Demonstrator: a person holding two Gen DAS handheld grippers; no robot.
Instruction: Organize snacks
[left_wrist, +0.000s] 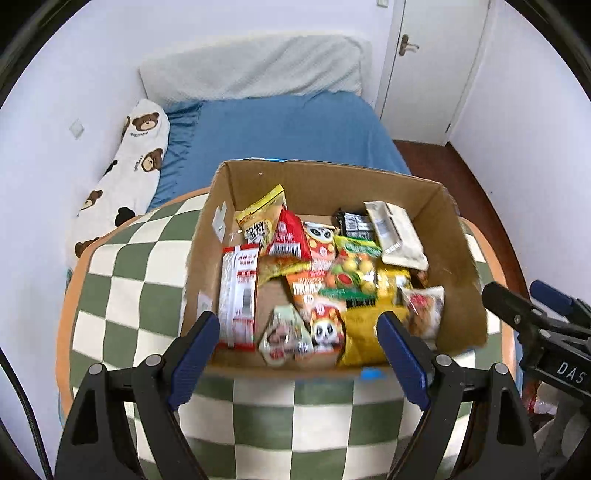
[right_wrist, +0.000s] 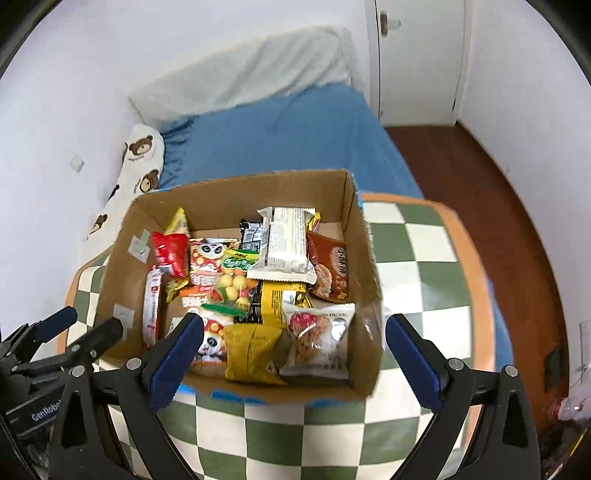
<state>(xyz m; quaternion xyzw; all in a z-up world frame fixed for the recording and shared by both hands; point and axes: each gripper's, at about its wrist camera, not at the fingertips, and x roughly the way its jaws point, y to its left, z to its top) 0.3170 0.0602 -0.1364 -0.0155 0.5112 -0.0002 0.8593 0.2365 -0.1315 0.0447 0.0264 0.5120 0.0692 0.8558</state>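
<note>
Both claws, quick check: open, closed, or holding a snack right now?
Left claw: open, holding nothing, above the near edge of the cardboard box.
Right claw: open, holding nothing, over the same box.

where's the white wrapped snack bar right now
In the right wrist view, the white bar lies at the back of the cardboard box, beside the brown cookie packet.

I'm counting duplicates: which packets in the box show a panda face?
Two red panda packets: one mid-box, one at the near wall by the right gripper. No other packet shows a panda.

Snack packets (left_wrist: 325, 273) in box (left_wrist: 332, 177), box on cushion (left_wrist: 140, 258), bed (left_wrist: 288, 125) behind
</note>
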